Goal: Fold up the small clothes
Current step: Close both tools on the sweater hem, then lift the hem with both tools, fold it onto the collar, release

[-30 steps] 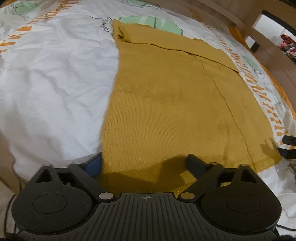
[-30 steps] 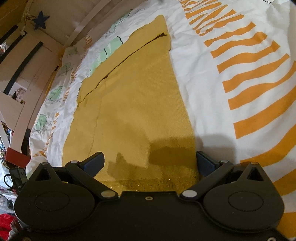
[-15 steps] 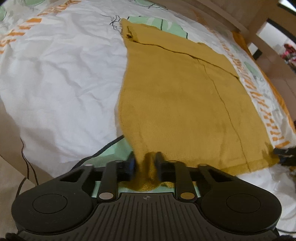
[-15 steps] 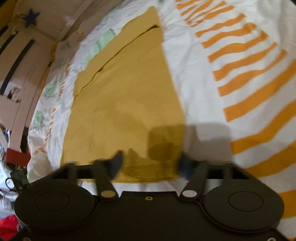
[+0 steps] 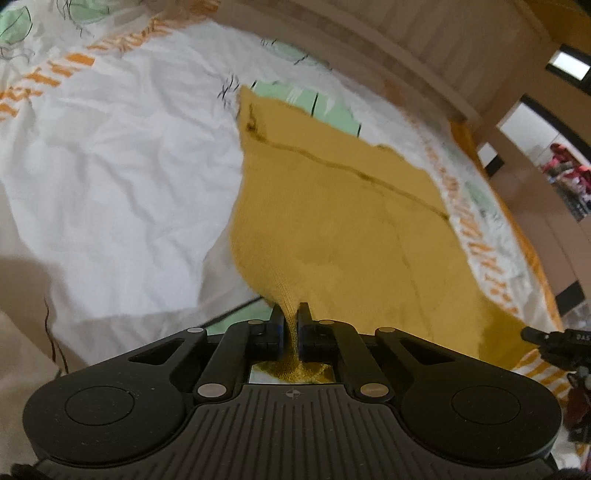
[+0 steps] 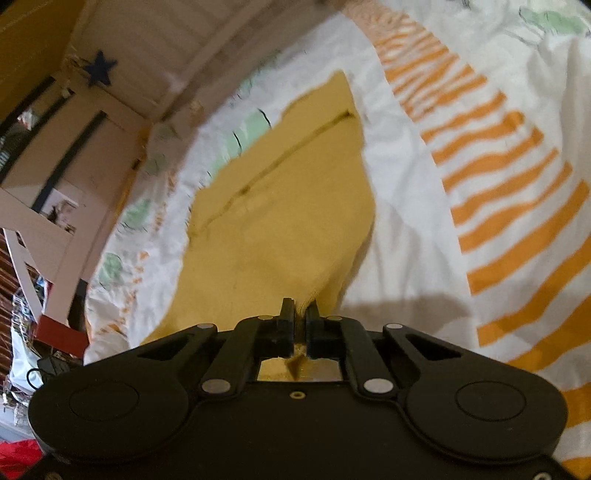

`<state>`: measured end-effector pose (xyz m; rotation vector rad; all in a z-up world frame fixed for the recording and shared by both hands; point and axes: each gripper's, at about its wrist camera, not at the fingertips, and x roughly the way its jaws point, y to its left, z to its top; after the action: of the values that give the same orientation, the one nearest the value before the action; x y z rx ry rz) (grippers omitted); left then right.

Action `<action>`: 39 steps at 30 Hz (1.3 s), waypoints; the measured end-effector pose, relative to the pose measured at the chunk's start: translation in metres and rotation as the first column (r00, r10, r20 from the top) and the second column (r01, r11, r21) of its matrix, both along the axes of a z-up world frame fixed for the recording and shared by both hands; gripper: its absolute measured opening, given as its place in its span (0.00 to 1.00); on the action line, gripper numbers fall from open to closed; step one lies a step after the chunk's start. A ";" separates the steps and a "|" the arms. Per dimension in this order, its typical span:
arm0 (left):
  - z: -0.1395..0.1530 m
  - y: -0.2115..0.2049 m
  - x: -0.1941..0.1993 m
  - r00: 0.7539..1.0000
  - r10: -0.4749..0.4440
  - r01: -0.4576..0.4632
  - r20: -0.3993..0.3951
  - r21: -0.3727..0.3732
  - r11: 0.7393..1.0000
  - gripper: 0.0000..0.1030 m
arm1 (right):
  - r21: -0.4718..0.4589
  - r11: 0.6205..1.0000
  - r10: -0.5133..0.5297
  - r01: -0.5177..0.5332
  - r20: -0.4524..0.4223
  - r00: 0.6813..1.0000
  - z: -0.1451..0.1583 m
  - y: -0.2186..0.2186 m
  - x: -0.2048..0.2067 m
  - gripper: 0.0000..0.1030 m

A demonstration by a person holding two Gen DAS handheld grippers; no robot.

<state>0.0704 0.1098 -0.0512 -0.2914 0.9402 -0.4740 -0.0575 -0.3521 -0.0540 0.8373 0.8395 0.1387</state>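
A mustard-yellow knit garment (image 5: 332, 206) lies spread on the bed, with its sleeves folded in. My left gripper (image 5: 290, 314) is shut on the garment's near left hem corner and lifts it off the sheet. My right gripper (image 6: 300, 314) is shut on the near right hem corner of the same garment (image 6: 280, 221) and lifts it too. The far end of the garment still lies flat. The right gripper's tip also shows at the right edge of the left wrist view (image 5: 546, 338).
The bed sheet (image 5: 110, 166) is white with orange stripes (image 6: 498, 192) and green leaf prints. A wooden bed frame (image 5: 369, 33) runs along the far side. Furniture and clutter (image 6: 44, 229) stand beyond the bed's left edge.
Both grippers closed on the garment's near hem corners, the left first, then the right. Both have since raised the hem off the bed.
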 end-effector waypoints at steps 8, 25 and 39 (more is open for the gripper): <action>0.024 -0.003 0.010 0.998 0.020 -0.016 0.059 -0.061 0.998 0.06 | 0.055 0.998 -0.033 0.030 0.065 0.997 0.012 -0.010 0.009 0.12; 0.080 -0.013 0.102 0.975 0.109 -0.085 0.194 -0.128 0.988 0.06 | 0.142 0.983 -0.148 0.116 0.239 0.960 0.051 -0.046 0.100 0.12; 0.039 -0.038 0.238 0.971 0.207 -0.193 0.117 -0.117 0.974 0.05 | 0.115 0.975 -0.211 0.192 0.187 0.960 0.016 -0.077 0.241 0.12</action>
<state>0.3082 0.0714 -0.0123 -0.4421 0.7526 -0.3522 0.1836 -0.4290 -0.0382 0.9771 0.5603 0.0812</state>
